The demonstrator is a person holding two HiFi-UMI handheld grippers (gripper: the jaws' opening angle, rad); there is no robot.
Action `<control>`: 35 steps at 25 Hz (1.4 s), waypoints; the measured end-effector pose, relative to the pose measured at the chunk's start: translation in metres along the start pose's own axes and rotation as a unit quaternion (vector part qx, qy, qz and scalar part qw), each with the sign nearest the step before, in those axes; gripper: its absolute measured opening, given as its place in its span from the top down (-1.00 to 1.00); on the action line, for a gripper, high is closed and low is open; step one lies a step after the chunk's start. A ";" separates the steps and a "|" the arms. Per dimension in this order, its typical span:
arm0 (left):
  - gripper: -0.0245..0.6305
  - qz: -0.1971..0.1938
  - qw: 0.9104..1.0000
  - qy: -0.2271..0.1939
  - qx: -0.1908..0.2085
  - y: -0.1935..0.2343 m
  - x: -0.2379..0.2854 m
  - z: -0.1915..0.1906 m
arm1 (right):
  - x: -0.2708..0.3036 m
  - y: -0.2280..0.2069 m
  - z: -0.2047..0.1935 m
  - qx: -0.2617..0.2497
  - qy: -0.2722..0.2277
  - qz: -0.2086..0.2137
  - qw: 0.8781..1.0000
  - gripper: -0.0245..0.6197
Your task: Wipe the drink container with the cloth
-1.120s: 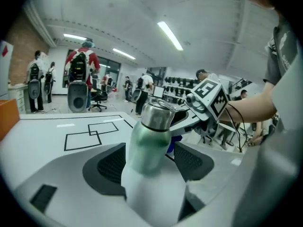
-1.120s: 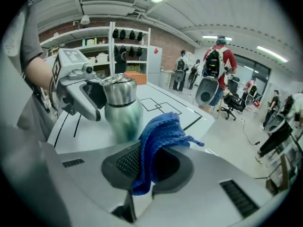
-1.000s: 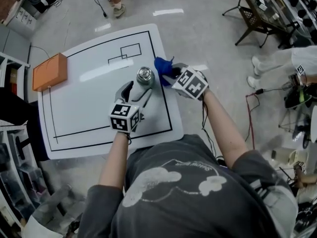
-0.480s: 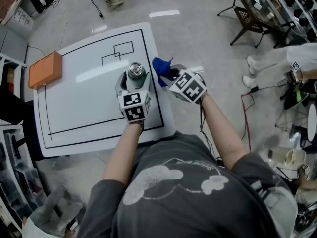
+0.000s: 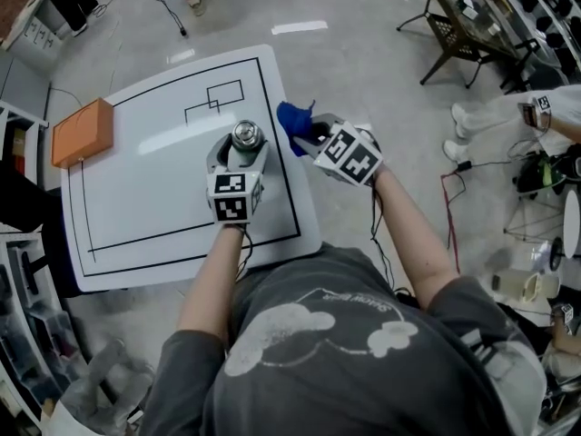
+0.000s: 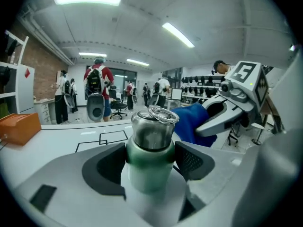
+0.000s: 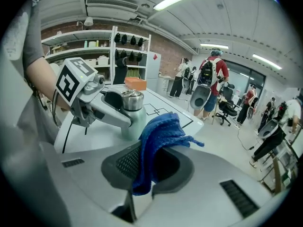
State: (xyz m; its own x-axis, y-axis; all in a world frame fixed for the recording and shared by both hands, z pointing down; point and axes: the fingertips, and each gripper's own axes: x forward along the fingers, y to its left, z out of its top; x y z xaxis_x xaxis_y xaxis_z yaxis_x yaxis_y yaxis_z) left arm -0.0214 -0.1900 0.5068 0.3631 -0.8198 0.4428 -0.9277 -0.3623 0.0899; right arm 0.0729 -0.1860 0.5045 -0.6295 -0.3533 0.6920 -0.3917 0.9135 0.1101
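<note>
Standing upright near the right edge of the white surface (image 5: 145,189), the bottle (image 6: 151,136) has a pale-green cylindrical body, a brushed-steel cap and a wire ring on top. Its long axis is vertical. The left tool (image 5: 240,153) is closing round it, pads just beside its sides. The right tool (image 7: 150,169), past that edge, pinches a nubby blue cloth (image 7: 158,136).

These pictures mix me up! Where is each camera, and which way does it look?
Head view: on the person's head, looking steeply down at the table; grey shirt shows.
Left gripper view: on the left gripper, looking along jaws closing around the bottle.
Right gripper view: on the right gripper, jaws shut on the cloth; left forearm shows.
Both gripper views show the bottle.
</note>
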 end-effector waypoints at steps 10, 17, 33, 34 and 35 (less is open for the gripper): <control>-0.07 -0.179 0.980 0.003 0.090 -0.006 -0.006 -0.005 | 0.017 0.007 0.053 -0.143 0.003 0.104 0.984 0.79; -0.07 -0.287 0.947 0.021 0.146 -0.006 -0.008 -0.007 | 0.044 0.015 0.069 -0.223 0.028 0.192 0.955 0.80; -0.07 -0.328 0.933 0.004 0.146 -0.004 -0.009 -0.006 | 0.099 0.020 0.018 -0.268 0.129 0.241 0.924 0.80; -0.07 -0.328 0.934 0.004 0.142 -0.004 -0.009 -0.006 | 0.101 0.020 0.014 -0.265 0.132 0.238 0.925 0.80; -0.07 -0.327 0.935 0.003 0.136 -0.004 -0.009 -0.007 | 0.104 0.020 0.012 -0.261 0.133 0.234 0.927 0.80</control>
State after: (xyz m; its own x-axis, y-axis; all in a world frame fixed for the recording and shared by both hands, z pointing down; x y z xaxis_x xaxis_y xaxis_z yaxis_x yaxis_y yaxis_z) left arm -0.0217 -0.1787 0.5086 0.8435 -0.3818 0.3779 -0.4512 -0.8853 0.1125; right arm -0.0083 -0.2067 0.5697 -0.4329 0.1057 0.8952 0.3045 0.9519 0.0349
